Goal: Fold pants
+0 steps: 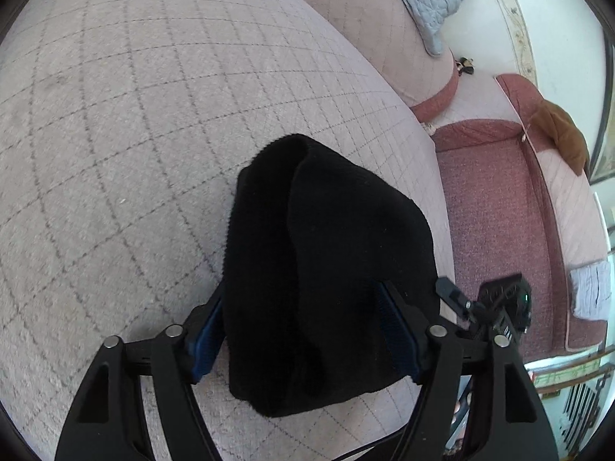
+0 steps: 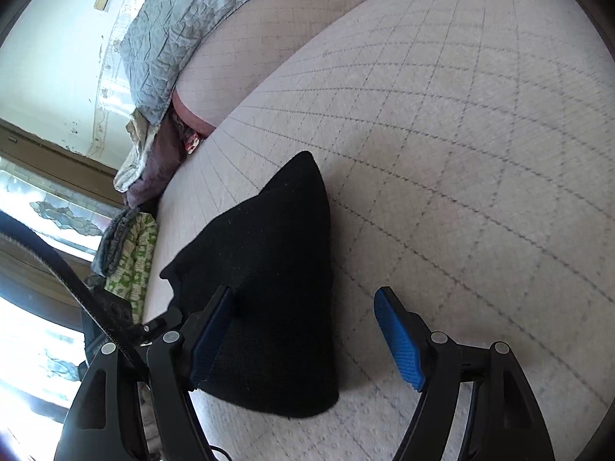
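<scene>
Black pants, folded into a thick bundle, lie on the quilted bed cover, near its edge. Left gripper straddles the bundle with its blue pads spread apart, cloth between them but not clamped. Right gripper also stands apart; its left pad is against the bundle, the other clear of it. Grey blanket lies well beyond the pants. No containers in view.

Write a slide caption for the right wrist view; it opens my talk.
Right tongs open over folded black pants on a quilted bed.
</scene>
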`<control>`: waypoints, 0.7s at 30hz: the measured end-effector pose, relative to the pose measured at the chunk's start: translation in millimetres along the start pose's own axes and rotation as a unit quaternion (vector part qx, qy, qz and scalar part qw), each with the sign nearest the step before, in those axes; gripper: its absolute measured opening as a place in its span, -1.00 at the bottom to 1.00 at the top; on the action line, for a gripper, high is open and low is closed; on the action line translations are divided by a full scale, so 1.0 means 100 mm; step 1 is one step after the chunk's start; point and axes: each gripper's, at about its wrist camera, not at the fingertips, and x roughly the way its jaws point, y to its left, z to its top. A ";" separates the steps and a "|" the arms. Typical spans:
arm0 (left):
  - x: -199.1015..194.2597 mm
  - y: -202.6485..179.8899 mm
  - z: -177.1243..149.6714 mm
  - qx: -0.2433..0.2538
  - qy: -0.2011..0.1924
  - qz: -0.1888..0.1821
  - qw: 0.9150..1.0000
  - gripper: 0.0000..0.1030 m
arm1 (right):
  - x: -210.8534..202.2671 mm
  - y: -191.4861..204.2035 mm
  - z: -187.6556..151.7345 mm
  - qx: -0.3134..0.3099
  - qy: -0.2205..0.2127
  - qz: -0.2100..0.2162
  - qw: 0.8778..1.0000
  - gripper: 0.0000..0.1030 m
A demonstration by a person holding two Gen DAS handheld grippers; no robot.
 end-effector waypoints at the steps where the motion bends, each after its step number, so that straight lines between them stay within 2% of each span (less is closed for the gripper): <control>1: 0.03 -0.03 0.00 0.010 0.001 0.002 1.000 0.54 | 0.06 0.01 0.02 -0.003 0.009 0.006 1.000 0.58; 2: 0.06 -0.07 -0.01 0.018 0.002 0.005 1.000 0.59 | 0.12 0.04 0.04 -0.009 0.016 0.010 1.000 0.64; 4: 0.10 -0.16 -0.02 0.032 0.001 0.011 0.999 0.82 | 0.21 0.10 0.06 -0.023 0.026 0.018 0.999 0.79; 5: 0.13 -0.21 -0.03 0.038 -0.001 0.019 0.999 0.84 | 0.26 0.15 0.06 -0.033 0.030 0.019 0.999 0.85; 7: 0.15 -0.28 -0.05 0.050 -0.006 0.037 0.998 0.85 | 0.35 0.24 0.06 -0.047 0.039 0.020 0.998 0.85; 8: 0.14 -0.31 -0.06 0.054 -0.009 0.043 0.998 0.79 | 0.39 0.29 0.05 -0.051 0.042 0.019 0.998 0.82; 9: 0.12 -0.31 -0.07 0.058 -0.012 0.049 0.997 0.50 | 0.42 0.34 0.03 -0.054 0.045 0.016 0.997 0.64; 10: 0.09 -0.33 -0.08 0.063 -0.015 0.059 0.996 0.27 | 0.43 0.37 0.02 -0.056 0.045 0.010 0.997 0.55; 11: 0.06 -0.32 -0.09 0.065 -0.015 0.056 0.996 0.17 | 0.41 0.41 0.00 -0.062 0.038 -0.002 0.997 0.40; 12: 0.01 -0.30 -0.09 0.063 -0.016 0.051 0.997 0.00 | 0.38 0.43 -0.01 -0.066 0.033 -0.006 0.997 0.15; 13: -0.03 -0.28 -0.09 0.059 -0.016 0.044 0.997 -0.07 | 0.34 0.43 -0.02 -0.067 0.027 -0.003 0.997 0.04; 15: -0.10 -0.27 -0.09 0.053 -0.020 0.035 0.998 -0.07 | 0.26 0.44 0.00 -0.056 0.020 0.016 0.998 -0.25; 19: -0.20 -0.40 -0.04 0.071 -0.041 0.045 0.996 -0.07 | 0.18 0.64 0.04 -0.076 0.003 0.018 0.997 -0.31; 21: -0.24 -0.42 0.06 0.067 -0.049 0.039 0.996 -0.07 | 0.16 0.73 0.11 -0.085 -0.006 0.019 0.996 -0.31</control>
